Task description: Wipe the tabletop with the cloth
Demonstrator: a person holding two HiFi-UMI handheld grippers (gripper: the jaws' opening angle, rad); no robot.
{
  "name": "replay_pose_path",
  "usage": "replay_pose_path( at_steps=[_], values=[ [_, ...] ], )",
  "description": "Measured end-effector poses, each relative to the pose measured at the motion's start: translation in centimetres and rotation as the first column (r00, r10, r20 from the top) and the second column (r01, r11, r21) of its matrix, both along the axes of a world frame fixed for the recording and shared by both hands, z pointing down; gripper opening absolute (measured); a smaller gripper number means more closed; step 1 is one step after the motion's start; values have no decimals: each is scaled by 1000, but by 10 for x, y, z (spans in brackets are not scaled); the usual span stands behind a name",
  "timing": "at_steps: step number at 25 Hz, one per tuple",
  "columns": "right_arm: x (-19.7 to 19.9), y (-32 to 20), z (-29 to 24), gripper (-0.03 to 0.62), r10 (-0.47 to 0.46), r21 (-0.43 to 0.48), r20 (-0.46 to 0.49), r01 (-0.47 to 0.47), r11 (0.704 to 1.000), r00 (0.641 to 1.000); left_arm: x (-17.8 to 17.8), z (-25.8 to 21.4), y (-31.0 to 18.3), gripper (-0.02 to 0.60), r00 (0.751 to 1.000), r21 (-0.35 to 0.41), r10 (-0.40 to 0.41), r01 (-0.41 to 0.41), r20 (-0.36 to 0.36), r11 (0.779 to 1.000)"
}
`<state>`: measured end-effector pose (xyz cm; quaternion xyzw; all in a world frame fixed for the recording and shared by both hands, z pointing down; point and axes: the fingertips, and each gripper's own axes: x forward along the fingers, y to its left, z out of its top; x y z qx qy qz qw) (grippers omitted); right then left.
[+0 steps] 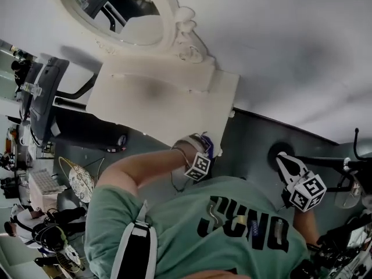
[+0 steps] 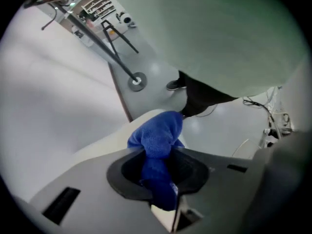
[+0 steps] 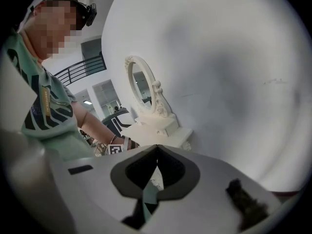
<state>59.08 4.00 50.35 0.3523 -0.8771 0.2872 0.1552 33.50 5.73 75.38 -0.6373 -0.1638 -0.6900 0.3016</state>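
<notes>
A blue cloth (image 2: 158, 135) is bunched between the jaws of my left gripper (image 2: 157, 167), which is shut on it. In the head view that gripper (image 1: 196, 147) hangs at the near edge of the cream dressing table (image 1: 157, 106), a bit of the blue cloth (image 1: 208, 148) showing beside it. My right gripper (image 1: 285, 160) is off to the right over the grey floor, away from the table. Its jaws meet at the tips (image 3: 157, 147) with nothing between them. The tabletop (image 3: 161, 133) lies beyond them.
An oval mirror (image 1: 125, 10) in a carved white frame stands at the table's back, against the white wall. A black chair (image 1: 46, 97) sits left of the table. A round stand base (image 1: 281, 151) and black poles occupy the floor at right. Cables trail on the floor (image 2: 253, 101).
</notes>
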Motion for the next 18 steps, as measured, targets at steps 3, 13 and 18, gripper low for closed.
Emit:
replay_pose_path(
  at_steps=[3, 13, 18],
  values=[
    [15, -1, 2, 12, 91, -24, -23, -92, 995, 996, 33, -23, -122, 97, 999, 156, 0, 8, -49, 988],
    [28, 18, 17, 12, 510, -68, -59, -514, 855, 858, 112, 6, -376, 97, 989, 328, 100, -132, 112, 935],
    [14, 37, 14, 12, 572, -89, -94, -579, 810, 815, 116, 28, -378, 97, 981, 327, 119, -164, 153, 931]
  ],
)
